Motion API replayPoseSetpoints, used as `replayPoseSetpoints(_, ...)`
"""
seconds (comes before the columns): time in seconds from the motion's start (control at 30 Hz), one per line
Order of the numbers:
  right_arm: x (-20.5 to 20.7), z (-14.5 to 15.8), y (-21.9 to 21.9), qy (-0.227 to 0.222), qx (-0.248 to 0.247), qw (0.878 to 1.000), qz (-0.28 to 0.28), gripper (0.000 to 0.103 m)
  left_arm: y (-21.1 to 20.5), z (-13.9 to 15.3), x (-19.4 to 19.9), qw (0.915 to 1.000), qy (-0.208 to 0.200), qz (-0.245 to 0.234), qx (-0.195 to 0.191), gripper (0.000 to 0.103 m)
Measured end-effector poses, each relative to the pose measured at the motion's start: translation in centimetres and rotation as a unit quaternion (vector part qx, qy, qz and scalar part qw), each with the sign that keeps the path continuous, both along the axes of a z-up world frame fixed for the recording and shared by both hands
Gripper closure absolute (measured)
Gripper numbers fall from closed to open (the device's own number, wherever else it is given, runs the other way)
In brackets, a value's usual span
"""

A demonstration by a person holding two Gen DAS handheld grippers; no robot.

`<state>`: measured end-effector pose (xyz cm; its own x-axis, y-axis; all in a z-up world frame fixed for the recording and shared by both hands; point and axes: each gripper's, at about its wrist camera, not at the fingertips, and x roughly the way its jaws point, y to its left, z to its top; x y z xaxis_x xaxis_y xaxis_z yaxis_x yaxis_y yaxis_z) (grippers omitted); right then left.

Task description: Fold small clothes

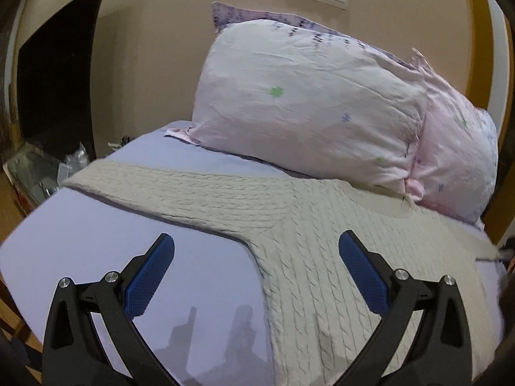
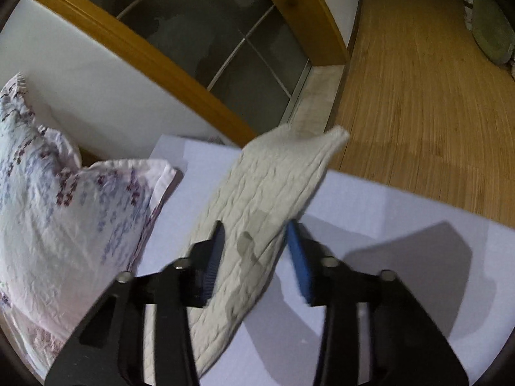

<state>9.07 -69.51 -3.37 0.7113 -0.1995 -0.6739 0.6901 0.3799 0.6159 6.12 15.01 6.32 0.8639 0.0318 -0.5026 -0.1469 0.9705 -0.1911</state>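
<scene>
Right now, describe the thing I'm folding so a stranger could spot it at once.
On the bed's lilac sheet, in front of the pale pink pillows, lies a sweater. It is beige cable-knit wool with a sleeve spread sideways, the only ribbed, textured fabric among smooth bedding.

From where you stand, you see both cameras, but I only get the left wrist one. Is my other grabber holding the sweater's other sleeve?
Observer: Yes. The right gripper has the sweater's sleeve between its fingers, with the cuff sticking out in front.
Operator: Is that sleeve lying flat on the bed?
Observer: No, its cuff end is lifted above the purple sheet.
Operator: What's past the bed on that side?
Observer: A wooden floor, and a door frame with dark glass panels.
</scene>
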Motion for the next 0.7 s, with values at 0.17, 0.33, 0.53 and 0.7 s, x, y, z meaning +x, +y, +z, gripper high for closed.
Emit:
replayPoseSetpoints(0.17, 0.0, 4.6, 4.0, -0.045, -0.115, 0.992, 0.037, 0.096, 3.8, -1.0, 0.7, 0.9976, 0.011, 0.03, -0.061, 0.001)
replayPoseSetpoints(0.33, 1.5, 12.8, 16.9, -0.129, -0.247, 0.942, 0.186, 0.096, 8.0, -2.0, 0.9, 0.9878, 0.003, 0.049, -0.148, 0.001)
replayPoseSetpoints(0.53, 5.2, 14.2, 38.8, -0.171, -0.292, 0.831, 0.442, 0.096, 11.8, -3.1, 1.5, 0.9727, 0.037, 0.094, -0.209, 0.001)
replayPoseSetpoints(0.7, 7.2, 7.0, 53.2, -0.073, -0.238, 0.736, 0.63, 0.072, 14.3, -4.1, 2.5, 0.9591, 0.06, 0.114, -0.252, 0.001)
